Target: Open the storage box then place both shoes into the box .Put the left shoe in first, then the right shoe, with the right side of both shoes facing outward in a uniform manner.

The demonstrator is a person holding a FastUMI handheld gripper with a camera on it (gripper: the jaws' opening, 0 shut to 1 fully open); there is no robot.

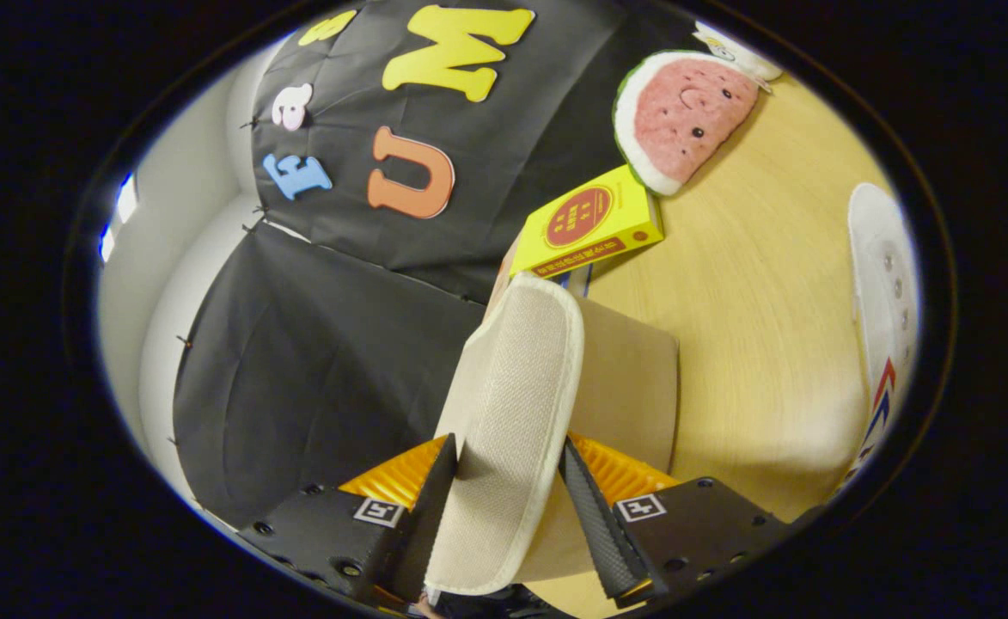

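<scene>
Two fingers of the gripper (508, 481) are pinching the beige lid flap (516, 413) of the storage box (628, 378) from both sides. One finger is pressing on each face of the flap, so the jaws are closed on it. The flap is sticking up and ahead of the fingers. The brown box wall is sitting just beside the flap, on the wooden table (753, 284). A white shoe (886, 301) is lying well apart from the box, off to one side. Beyond the box, a yellow book (589, 223) is lying on the table. A watermelon plush toy (684, 116) is touching the book's far corner.
</scene>
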